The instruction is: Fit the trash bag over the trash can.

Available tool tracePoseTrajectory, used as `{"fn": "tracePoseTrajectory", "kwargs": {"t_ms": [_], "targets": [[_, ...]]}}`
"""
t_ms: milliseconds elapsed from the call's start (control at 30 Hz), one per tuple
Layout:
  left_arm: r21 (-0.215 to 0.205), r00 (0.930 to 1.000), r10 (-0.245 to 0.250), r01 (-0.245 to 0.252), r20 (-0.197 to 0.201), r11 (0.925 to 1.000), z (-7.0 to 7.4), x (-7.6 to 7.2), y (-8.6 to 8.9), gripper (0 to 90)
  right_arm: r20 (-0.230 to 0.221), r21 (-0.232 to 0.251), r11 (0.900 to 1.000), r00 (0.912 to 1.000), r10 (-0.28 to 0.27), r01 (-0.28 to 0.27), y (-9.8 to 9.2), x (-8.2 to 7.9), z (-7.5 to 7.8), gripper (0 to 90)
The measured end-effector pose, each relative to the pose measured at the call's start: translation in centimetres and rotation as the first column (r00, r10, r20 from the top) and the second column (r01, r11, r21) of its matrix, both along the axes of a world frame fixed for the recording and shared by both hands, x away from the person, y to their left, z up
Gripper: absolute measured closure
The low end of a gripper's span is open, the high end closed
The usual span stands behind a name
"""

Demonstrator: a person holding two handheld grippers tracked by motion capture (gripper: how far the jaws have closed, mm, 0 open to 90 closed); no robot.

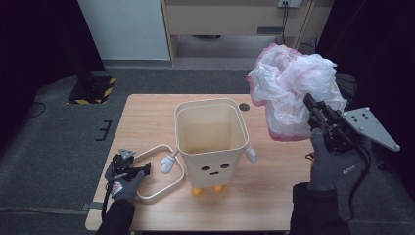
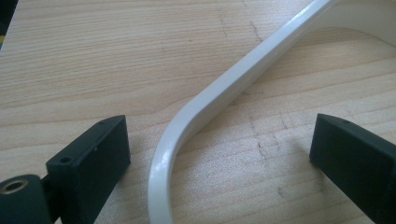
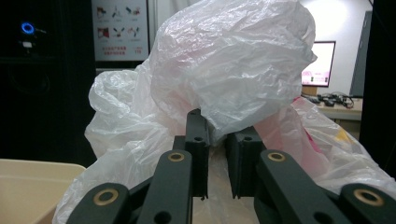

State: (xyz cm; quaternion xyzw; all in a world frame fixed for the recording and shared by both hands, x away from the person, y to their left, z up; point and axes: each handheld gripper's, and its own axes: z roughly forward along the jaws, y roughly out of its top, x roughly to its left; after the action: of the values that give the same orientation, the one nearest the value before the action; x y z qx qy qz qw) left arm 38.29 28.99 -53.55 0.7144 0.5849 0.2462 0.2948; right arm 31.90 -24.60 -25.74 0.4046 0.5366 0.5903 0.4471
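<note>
Right gripper (image 1: 313,108), raised at the table's right edge, jaws pinched on a crumpled translucent plastic bag (image 1: 293,88) held in the air beside the cream bin (image 1: 210,134). Left gripper (image 1: 139,170), jaws wide, straddles the white ring frame (image 2: 219,88) lying on the table (image 1: 147,117); contact with the frame appears absent, though the near corner is unclear.

A small white logo stood on the back of the right hand's grey glove (image 1: 337,169), too small to read. A red-headed poster (image 3: 120,29) on the far wall carried pictograms and lines of text, perhaps safety instructions, but none was legible.
</note>
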Motion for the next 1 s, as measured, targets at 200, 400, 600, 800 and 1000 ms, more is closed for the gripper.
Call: {"fn": "tracePoseTrajectory", "kwargs": {"t_ms": [200,400,600,800,1000], "targets": [[-0.004,1.0,0.003,-0.003,0.003,1.0,0.0,0.0,0.0,4.1,0.045,0.005,1.0,0.999,0.004,-0.005,1.5,-2.4,0.8,80.1],[-0.004,1.0,0.003,-0.003,0.002,1.0,0.0,0.0,0.0,4.0,0.083,-0.004,1.0,0.9964,0.017,-0.017,3.5,-4.5,0.9,79.9],[-0.003,1.0,0.002,-0.002,0.0,1.0,0.0,0.0,0.0,4.0,0.105,-0.014,1.0,0.994,0.029,-0.028,5.6,-6.2,0.7,79.6],[-0.004,1.0,0.002,-0.002,0.001,1.0,0.0,0.0,0.0,4.0,0.112,-0.023,0.998,0.9914,0.069,-0.067,8.0,-7.0,0.4,79.3],[-0.005,1.0,0.004,-0.004,0.002,1.0,0.0,0.0,0.0,4.0,0.09,-0.002,0.991,0.9873,0.131,-0.131,9.9,-6.8,0.0,79.1]]}}
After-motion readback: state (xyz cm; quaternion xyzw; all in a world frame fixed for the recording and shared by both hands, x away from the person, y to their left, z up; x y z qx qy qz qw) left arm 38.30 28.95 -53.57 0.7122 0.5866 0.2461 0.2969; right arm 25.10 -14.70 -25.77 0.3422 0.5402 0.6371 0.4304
